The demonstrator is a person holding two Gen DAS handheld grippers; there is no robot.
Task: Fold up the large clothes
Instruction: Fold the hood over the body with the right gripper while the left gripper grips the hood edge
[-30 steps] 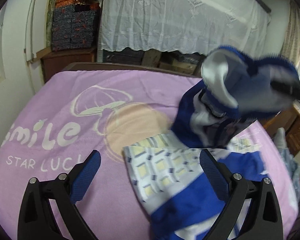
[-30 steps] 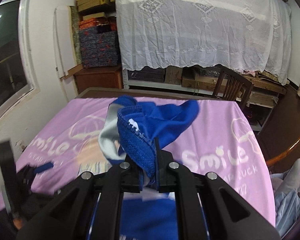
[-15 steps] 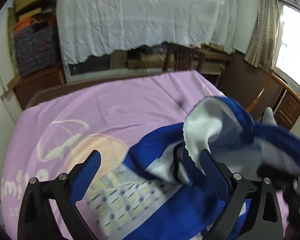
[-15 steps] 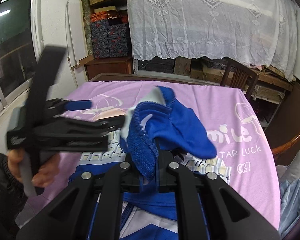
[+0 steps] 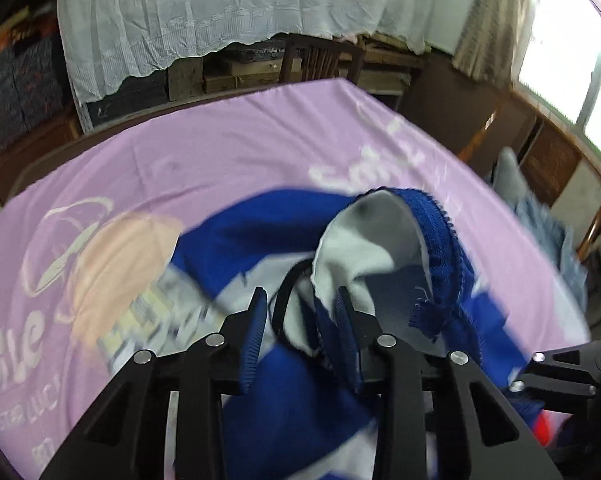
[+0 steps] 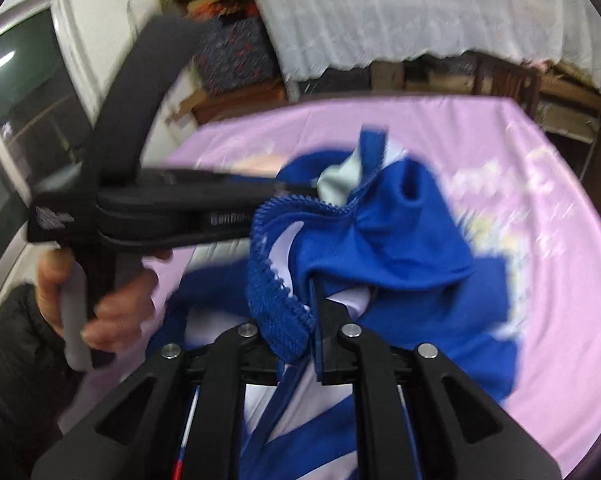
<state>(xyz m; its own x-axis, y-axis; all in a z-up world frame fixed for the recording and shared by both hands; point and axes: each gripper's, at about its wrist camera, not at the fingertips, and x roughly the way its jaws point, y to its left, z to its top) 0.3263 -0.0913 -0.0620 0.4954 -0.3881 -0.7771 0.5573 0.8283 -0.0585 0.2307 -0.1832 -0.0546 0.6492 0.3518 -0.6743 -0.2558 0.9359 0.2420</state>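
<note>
A large blue and white garment (image 5: 300, 400) with a ribbed blue cuff (image 5: 440, 240) and grey lining lies bunched on the purple blanket (image 5: 220, 152). My left gripper (image 5: 300, 312) is partly closed around a fold of its white and blue cloth, with a gap still between the fingers. My right gripper (image 6: 296, 332) is shut on the ribbed blue edge (image 6: 276, 312) and holds the cloth up. The left gripper also shows in the right wrist view (image 6: 180, 212), reaching in from the left to the garment's raised part.
The purple blanket (image 6: 540, 184) covers a table. A wooden chair (image 5: 316, 56) and shelves under a white lace cloth (image 5: 220, 4) stand behind it. Light blue clothing (image 5: 540, 232) lies off the right edge. A window (image 6: 16, 112) is on the left.
My left gripper has swung to the right onto the raised cloth and its fingers have closed from wide open to a narrow gap. The right gripper keeps its hold and has lowered.
</note>
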